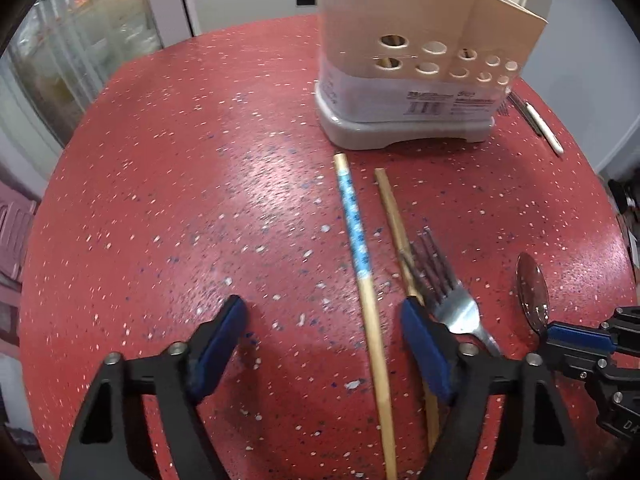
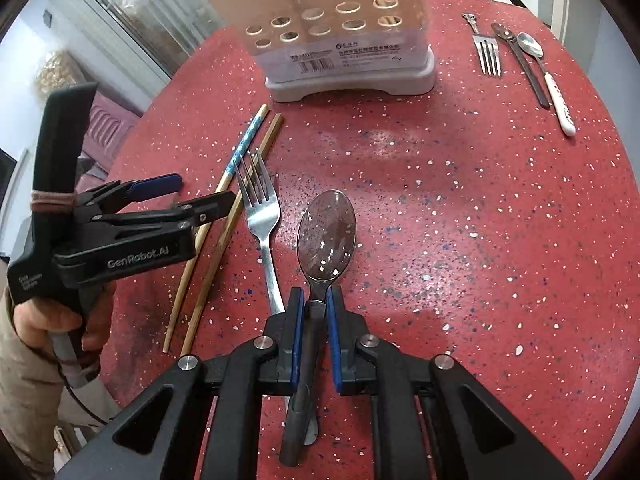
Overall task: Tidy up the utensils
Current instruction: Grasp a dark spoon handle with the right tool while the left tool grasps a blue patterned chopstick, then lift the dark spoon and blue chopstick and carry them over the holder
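My right gripper point(image 2: 314, 300) is shut on the neck of a large steel spoon point(image 2: 327, 232) that lies on the red speckled table point(image 2: 460, 220). Beside it lie a steel fork point(image 2: 260, 216), a blue-patterned chopstick point(image 2: 240, 148) and a plain chopstick point(image 2: 256, 168). My left gripper point(image 1: 320, 312) is open low over the table, with the patterned chopstick point(image 1: 354, 220) between its fingers and the plain chopstick point(image 1: 394, 216) and fork point(image 1: 444, 280) under its right finger. The beige utensil holder point(image 1: 416, 60) with round holes stands beyond; it also shows in the right wrist view point(image 2: 340, 40).
A second fork point(image 2: 488, 54), a dark-handled spoon point(image 2: 520, 60) and a white-handled spoon point(image 2: 548, 76) lie at the far right of the table. A glass cabinet point(image 1: 80, 48) stands behind the table's left edge.
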